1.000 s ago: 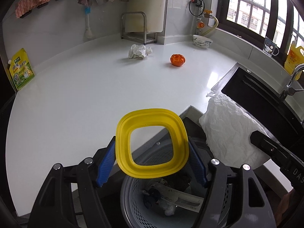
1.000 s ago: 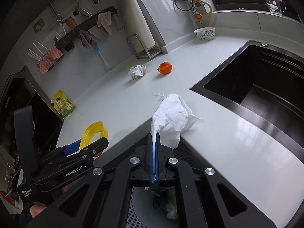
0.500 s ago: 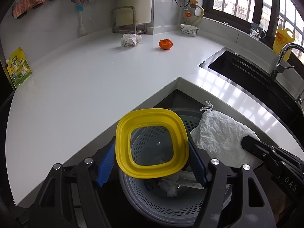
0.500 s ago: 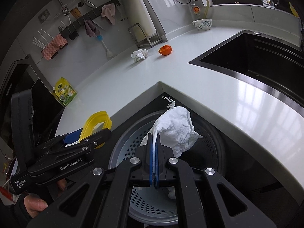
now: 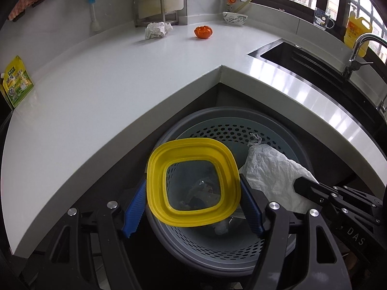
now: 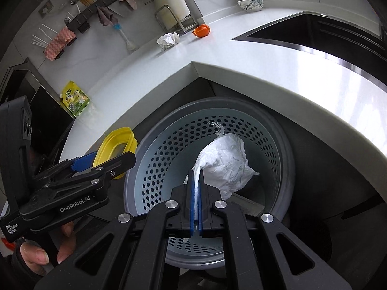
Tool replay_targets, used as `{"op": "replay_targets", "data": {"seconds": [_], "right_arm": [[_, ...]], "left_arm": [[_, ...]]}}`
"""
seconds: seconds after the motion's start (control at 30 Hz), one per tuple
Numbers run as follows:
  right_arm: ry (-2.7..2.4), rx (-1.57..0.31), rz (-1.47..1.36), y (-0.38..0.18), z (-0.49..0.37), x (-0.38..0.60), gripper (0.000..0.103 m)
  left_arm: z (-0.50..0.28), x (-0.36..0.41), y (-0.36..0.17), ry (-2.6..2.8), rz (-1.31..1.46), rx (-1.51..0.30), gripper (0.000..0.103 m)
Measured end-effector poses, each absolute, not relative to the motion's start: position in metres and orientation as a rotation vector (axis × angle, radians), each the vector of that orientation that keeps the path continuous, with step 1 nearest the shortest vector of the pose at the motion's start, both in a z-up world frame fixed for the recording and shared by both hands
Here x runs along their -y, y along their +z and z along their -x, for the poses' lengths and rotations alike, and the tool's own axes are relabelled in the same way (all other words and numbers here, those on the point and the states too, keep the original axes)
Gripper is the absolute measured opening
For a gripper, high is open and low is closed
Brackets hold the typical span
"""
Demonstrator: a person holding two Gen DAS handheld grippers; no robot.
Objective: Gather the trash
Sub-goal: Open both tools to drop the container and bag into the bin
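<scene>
At the far left edge of the white counter (image 5: 101, 91) a yellow-green pouch (image 5: 16, 82) leans against the wall, close to the counter's left end; on the wall above it a dark rail carries a red-and-white cloth (image 6: 59, 43), and a blue-headed brush (image 5: 93, 12) hangs beside it. Below the counter's inner corner stands the grey perforated bin (image 5: 232, 130), its mouth open upward, scraps lying at its bottom. The left gripper (image 5: 193, 207) hangs over the bin's left half with its blue pads clamped on the two sides of a yellow lid (image 5: 193, 183), a square frame with a clear middle held nearly flat above the bin; in the right wrist view a hand (image 6: 46, 249) grips its handle. Along the counter's back edge, near the metal rack (image 5: 152, 7), lies a crumpled paper (image 5: 157, 29), and just right of it an orange peel (image 5: 203, 32); a patterned bowl (image 5: 235, 18) sits in the back corner. The right gripper (image 6: 196, 186) has its jaws pressed together on a strip of a white crumpled bag (image 6: 225, 164), which hangs inside the bin's right half. Furthest right, the dark sink (image 5: 314, 67) is set into the counter, with a faucet (image 5: 358, 48) at its far edge.
</scene>
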State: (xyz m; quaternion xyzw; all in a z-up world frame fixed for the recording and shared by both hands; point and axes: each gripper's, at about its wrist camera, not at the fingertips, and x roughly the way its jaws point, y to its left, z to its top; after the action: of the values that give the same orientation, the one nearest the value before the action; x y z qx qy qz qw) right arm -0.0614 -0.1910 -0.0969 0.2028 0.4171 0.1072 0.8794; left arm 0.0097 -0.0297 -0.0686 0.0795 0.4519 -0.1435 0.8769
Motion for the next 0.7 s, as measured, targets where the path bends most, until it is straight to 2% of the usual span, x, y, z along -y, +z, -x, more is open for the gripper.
{"op": "replay_targets", "data": {"seconds": [0.47,0.53,0.57,0.63,0.7], "right_arm": [[0.23,-0.919,-0.443,-0.118,0.041,0.19,0.002],[0.221,-0.916,-0.443,-0.118,0.042,0.191,0.004],[0.22,-0.913,-0.444,-0.117,0.042,0.192,0.008],[0.205,-0.892,-0.446,-0.116,0.044,0.194,0.033],[0.188,-0.876,-0.445,-0.115,0.047,0.197,0.039]], "left_arm": [[-0.022,0.033,-0.09,-0.302,-0.143,-1.017,0.071],[-0.023,0.032,-0.09,-0.295,-0.142,-1.017,0.075],[-0.023,0.032,-0.089,-0.292,-0.139,-1.015,0.08],[-0.022,0.03,-0.088,-0.288,-0.134,-1.009,0.083],[-0.023,0.03,-0.088,-0.282,-0.137,-1.006,0.086]]}}
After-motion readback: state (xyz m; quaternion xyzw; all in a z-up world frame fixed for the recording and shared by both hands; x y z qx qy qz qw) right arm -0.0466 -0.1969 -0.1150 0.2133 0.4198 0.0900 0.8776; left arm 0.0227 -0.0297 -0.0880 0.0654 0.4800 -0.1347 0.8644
